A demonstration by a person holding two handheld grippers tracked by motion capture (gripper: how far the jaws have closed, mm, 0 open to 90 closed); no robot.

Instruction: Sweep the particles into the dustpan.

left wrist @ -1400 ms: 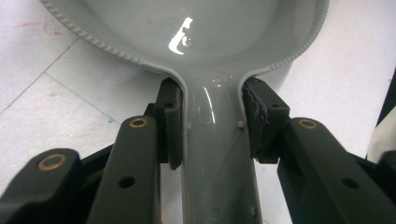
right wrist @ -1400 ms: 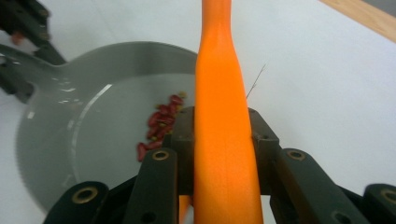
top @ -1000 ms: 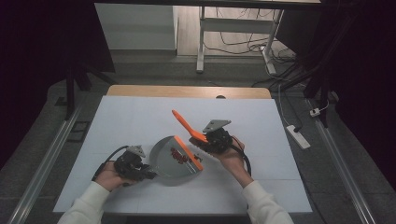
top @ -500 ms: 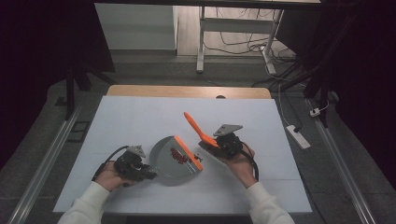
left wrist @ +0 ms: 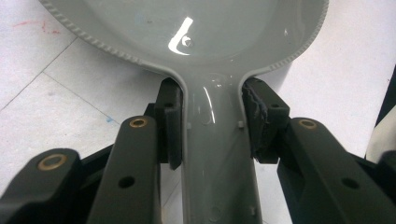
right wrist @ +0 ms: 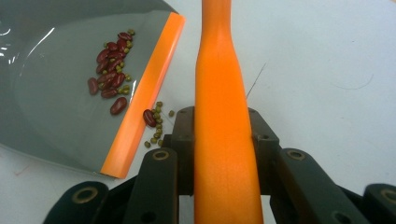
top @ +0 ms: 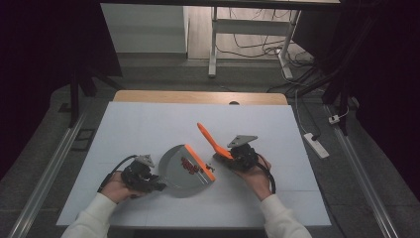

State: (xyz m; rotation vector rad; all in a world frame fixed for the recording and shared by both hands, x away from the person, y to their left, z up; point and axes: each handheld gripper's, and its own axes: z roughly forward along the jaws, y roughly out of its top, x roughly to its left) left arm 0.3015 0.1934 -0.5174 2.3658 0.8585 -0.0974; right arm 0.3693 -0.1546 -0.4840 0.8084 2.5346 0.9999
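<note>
Jaws of the right gripper (top: 232,157) are closed on the sides of an orange handle (right wrist: 223,116), which runs up between them in the right gripper view and, from the high view, slants up and away toward the far left over the table. Whatever is at the handle's lower end cannot be made out. The left gripper (top: 159,186) is likewise closed, its pads (left wrist: 170,122) pressed on either side of the grey dustpan's neck (left wrist: 212,140), just below where the neck widens into the pan.

The dustpan (top: 183,173) lies on the white table (top: 148,124) between the two grippers, its orange lip (right wrist: 142,95) facing right toward the right gripper. A small heap of red beans (right wrist: 108,65) mixed with small green beans (right wrist: 123,84) sits inside the pan just behind the lip. One red bean (right wrist: 149,117) and a scatter of green ones (right wrist: 158,133) lie on the table just outside the lip, close to the right gripper's jaws.

The far half of the table is bare white surface, and open room also lies right of the right gripper up to the table's right edge. A wooden strip (top: 198,96) runs along the far edge. On the floor to the right sits a white power strip (top: 315,145). No readable writing or labels can be seen.
</note>
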